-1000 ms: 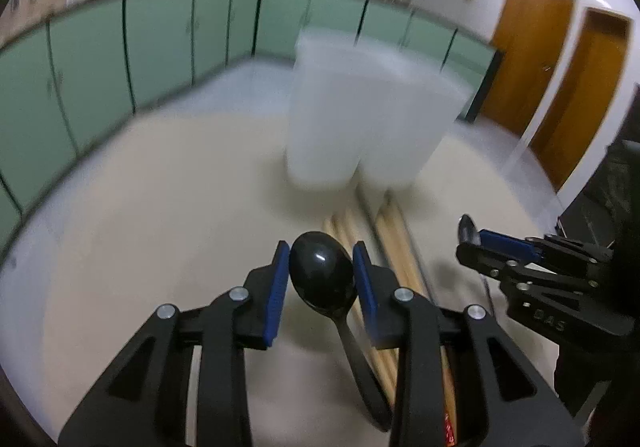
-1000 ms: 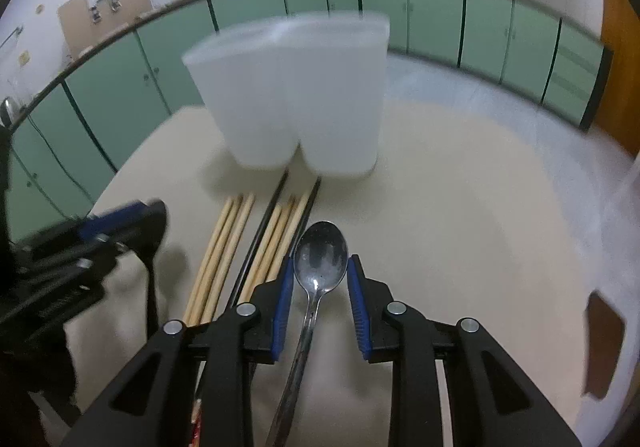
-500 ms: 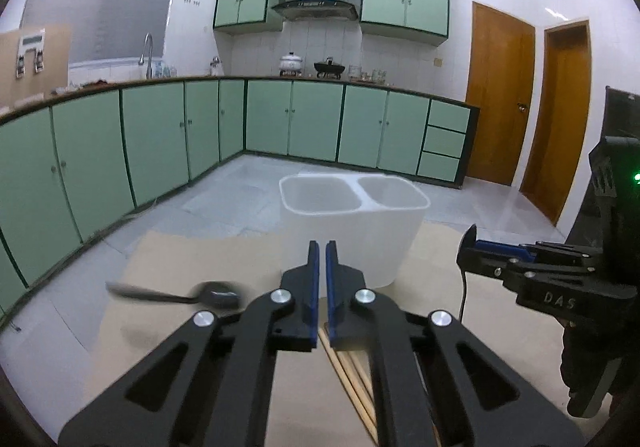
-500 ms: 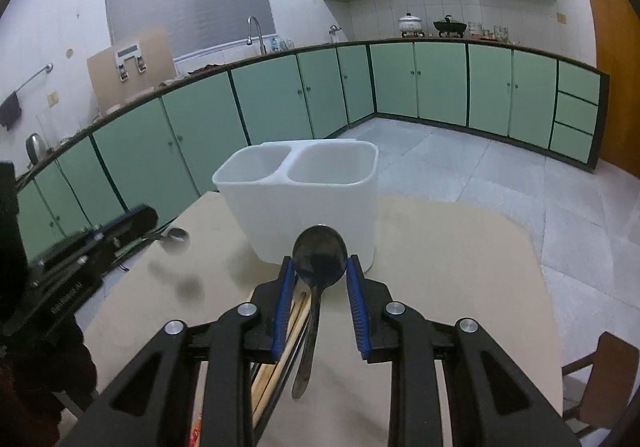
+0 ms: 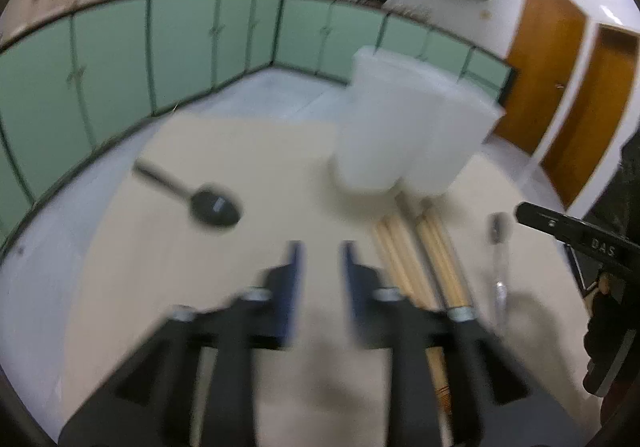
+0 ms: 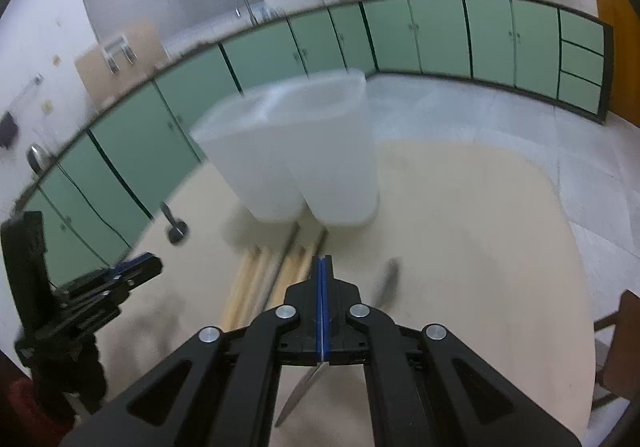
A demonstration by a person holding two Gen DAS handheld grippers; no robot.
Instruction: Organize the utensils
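A white two-compartment holder (image 5: 400, 135) (image 6: 304, 159) stands at the back of the beige table (image 5: 120, 287). The black spoon (image 5: 216, 209) (image 6: 176, 227) lies on the table left of it, well ahead of my left gripper (image 5: 320, 259), whose jaws are opening with nothing between them. Wooden chopsticks (image 5: 400, 255) (image 6: 248, 279) lie in front of the holder. The metal spoon (image 5: 498, 259) (image 6: 386, 281) lies loose on the table, running under my right gripper (image 6: 323, 267), which is shut and empty. The left gripper (image 6: 148, 267) shows at the left of the right wrist view.
Green cabinets (image 6: 440, 35) line the walls beyond the table. A brown chair (image 6: 624, 347) stands off the table's right edge. Two brown doors (image 5: 552, 79) are at the far right. Bare tabletop (image 6: 480, 247) spreads right of the metal spoon.
The black spoon left my left gripper, whose jaws shut and have now parted. The metal spoon dropped from my right gripper onto the table, and that gripper's jaws shut.
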